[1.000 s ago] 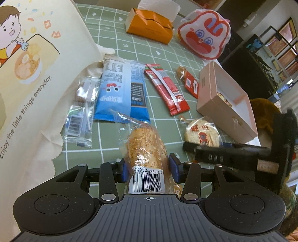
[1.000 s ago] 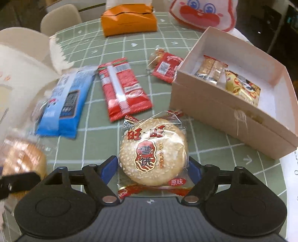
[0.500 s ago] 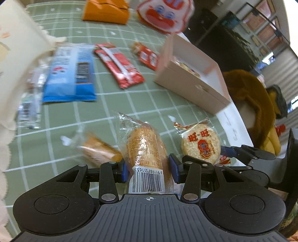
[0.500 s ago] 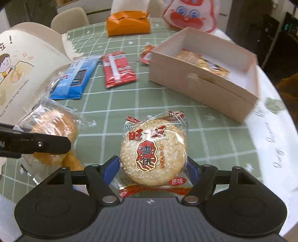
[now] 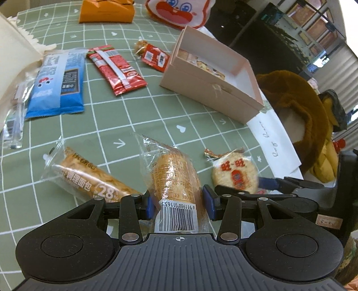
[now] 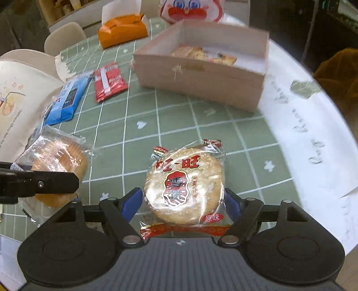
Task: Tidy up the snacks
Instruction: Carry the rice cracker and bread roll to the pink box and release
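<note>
My left gripper [image 5: 178,204] is shut on a wrapped bread roll [image 5: 174,179] with a barcode and holds it above the green checked tablecloth [image 5: 156,116]. My right gripper [image 6: 184,201] is shut on a round rice cracker packet [image 6: 184,183]. Each held snack also shows in the other view: the cracker [image 5: 235,173] and the bread roll [image 6: 56,161]. The open pink box [image 6: 201,71] stands ahead and holds a few snacks. It also shows in the left wrist view [image 5: 212,80].
A second wrapped bread [image 5: 89,179] lies near the table's front. A blue packet [image 5: 58,82], a long red packet [image 5: 116,67] and a small red packet [image 5: 154,56] lie further back. An orange tissue pouch [image 5: 105,11], a paper bag [image 6: 20,94] and white paper [image 6: 313,125] border the table.
Both grippers have pulled back toward the front of the table with their snacks. A second wrapped bread has come into view below the left gripper. The box is now further ahead.
</note>
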### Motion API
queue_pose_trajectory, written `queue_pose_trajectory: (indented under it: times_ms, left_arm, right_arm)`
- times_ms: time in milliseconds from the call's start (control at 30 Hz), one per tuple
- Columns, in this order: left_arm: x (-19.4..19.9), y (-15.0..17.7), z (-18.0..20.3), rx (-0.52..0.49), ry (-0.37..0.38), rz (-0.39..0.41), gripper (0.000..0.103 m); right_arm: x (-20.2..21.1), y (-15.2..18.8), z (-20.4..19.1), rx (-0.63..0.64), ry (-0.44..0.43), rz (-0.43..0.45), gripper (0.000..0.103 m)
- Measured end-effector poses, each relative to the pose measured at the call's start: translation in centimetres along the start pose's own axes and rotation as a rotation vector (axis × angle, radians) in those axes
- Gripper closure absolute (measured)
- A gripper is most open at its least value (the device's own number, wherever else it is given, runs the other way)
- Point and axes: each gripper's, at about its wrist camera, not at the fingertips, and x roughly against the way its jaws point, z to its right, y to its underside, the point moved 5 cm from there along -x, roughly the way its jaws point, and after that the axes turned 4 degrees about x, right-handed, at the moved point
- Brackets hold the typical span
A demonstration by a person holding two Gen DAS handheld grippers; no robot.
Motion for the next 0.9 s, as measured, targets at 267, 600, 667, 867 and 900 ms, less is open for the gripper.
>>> queue_pose_trajectory:
  times_ms: [267, 600, 667, 867, 900]
  left_arm:
    - [0.0, 1.0, 0.2, 0.008, -0.011, -0.003, 0.055]
    - [-0.1, 1.7, -0.1, 0.025, -0.003, -0.016, 0.055]
    - [-0.2, 1.6, 0.0, 0.025, 0.003, -0.016, 0.055]
    - [-0.2, 0.9, 0.6, 0.015, 0.024, -0.005, 0.055]
    - [-0.3, 0.8, 0.7, 0.013, 0.027, -0.003, 0.055]
  right_arm:
    - [-1.0, -0.2, -1.0, 0.092, 0.073, -0.024, 0.02]
    - [-0.6, -1.1, -1.5, 0.135, 0.096, -0.013, 0.025]
    - [0.1, -1.3, -1.8, 0.143, 0.099, 0.005, 0.025]
    - [1.6, -1.1, -2.4, 0.155, 0.085, 0.016, 0.025]
    - [1.8, -0.9, -2.5, 0.15, 0.08, 0.014, 0.025]
